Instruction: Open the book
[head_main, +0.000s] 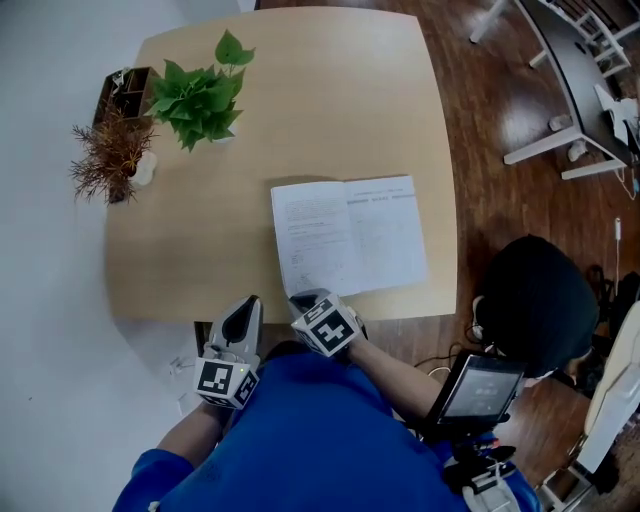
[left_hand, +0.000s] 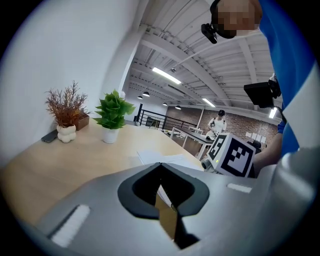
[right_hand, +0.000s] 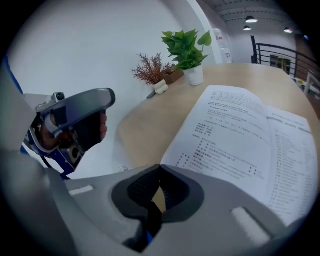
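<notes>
The book lies open on the wooden table, its white printed pages facing up, near the front edge. In the right gripper view the book spreads just ahead of my right gripper, whose jaws are shut with nothing between them. From above, the right gripper sits at the book's near left corner, at the table edge. My left gripper hovers just off the table's front edge, to the left of the book. Its jaws meet, shut and empty, and the book shows beyond them.
A green potted plant, a dried plant in a white pot and a dark box stand at the table's far left. A black chair and a tablet on a stand are to the right, on the wood floor.
</notes>
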